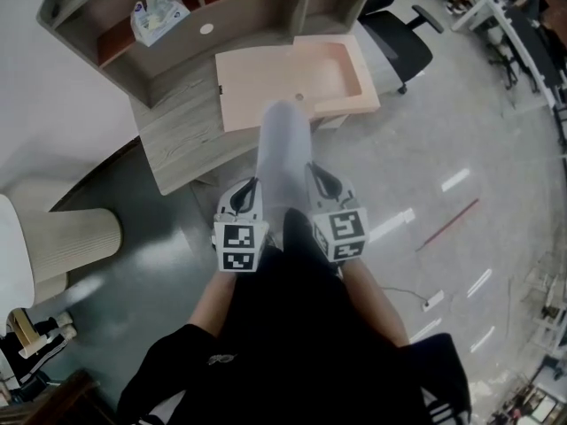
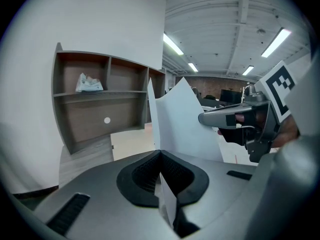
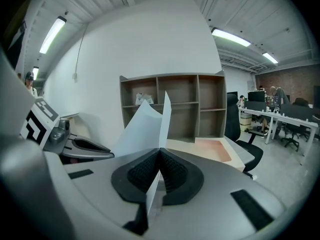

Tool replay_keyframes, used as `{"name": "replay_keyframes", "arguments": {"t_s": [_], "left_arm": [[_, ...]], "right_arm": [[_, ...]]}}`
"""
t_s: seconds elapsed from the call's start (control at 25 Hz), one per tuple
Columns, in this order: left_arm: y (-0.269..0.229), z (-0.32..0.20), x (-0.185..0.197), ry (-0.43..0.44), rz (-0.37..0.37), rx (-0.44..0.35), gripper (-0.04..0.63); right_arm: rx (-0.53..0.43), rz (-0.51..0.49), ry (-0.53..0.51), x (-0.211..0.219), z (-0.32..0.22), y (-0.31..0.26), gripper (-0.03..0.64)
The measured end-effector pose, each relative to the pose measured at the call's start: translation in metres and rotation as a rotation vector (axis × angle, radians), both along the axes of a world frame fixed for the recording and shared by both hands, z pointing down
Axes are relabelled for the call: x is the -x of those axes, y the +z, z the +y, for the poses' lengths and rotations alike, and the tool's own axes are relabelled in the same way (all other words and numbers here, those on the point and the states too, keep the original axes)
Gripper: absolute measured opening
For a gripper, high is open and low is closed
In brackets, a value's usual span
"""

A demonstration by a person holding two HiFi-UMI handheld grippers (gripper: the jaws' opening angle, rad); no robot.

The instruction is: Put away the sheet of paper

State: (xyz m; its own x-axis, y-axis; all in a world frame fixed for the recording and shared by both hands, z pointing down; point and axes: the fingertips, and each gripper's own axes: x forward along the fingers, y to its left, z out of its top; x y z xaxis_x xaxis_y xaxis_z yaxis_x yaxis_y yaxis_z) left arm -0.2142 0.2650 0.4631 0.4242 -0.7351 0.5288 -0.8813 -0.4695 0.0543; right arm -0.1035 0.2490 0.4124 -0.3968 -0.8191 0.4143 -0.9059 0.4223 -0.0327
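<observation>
A white sheet of paper (image 1: 285, 153) hangs in the air in front of the person, bowed upward between my two grippers. My left gripper (image 1: 252, 191) is shut on its left edge and my right gripper (image 1: 315, 175) on its right edge. In the left gripper view the sheet (image 2: 185, 119) rises from the closed jaws (image 2: 160, 156), with the other gripper (image 2: 235, 119) to the right. In the right gripper view the paper (image 3: 145, 124) stands up out of the shut gripper (image 3: 160, 154). Both grippers are held short of the wooden desk (image 1: 177, 140).
On the desk lies a peach-coloured shallow tray (image 1: 297, 78), behind it a shelf unit (image 1: 106, 25) with a tissue pack (image 1: 159, 11) in one compartment. A black office chair (image 1: 399, 34) stands to the desk's right. A beige round seat (image 1: 62, 237) sits at the left.
</observation>
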Motion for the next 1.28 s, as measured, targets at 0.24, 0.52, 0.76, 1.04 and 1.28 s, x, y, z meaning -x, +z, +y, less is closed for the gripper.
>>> {"name": "replay_keyframes", "arguments": {"t_s": [0.24, 0.52, 0.76, 1.04, 1.28], "left_arm": [[0.006, -0.054, -0.019, -0.004, -0.028, 0.029, 0.044], [0.015, -0.118, -0.042, -0.006, -0.074, 0.067, 0.044], [0.029, -0.151, -0.050, -0.052, -0.111, 0.126, 0.044], [0.031, -0.179, -0.031, -0.175, -0.148, 0.147, 0.044], [0.033, -0.187, -0.027, -0.222, -0.152, 0.169, 0.044]], "right_arm": [[0.042, -0.035, -0.004, -0.022, -0.054, 0.011, 0.017], [0.076, -0.083, -0.017, -0.049, -0.119, 0.023, 0.017], [0.132, -0.119, -0.084, -0.059, -0.160, 0.041, 0.017], [0.168, -0.141, -0.194, -0.047, -0.205, 0.059, 0.017], [0.205, -0.151, -0.259, -0.033, -0.216, 0.068, 0.017]]}}
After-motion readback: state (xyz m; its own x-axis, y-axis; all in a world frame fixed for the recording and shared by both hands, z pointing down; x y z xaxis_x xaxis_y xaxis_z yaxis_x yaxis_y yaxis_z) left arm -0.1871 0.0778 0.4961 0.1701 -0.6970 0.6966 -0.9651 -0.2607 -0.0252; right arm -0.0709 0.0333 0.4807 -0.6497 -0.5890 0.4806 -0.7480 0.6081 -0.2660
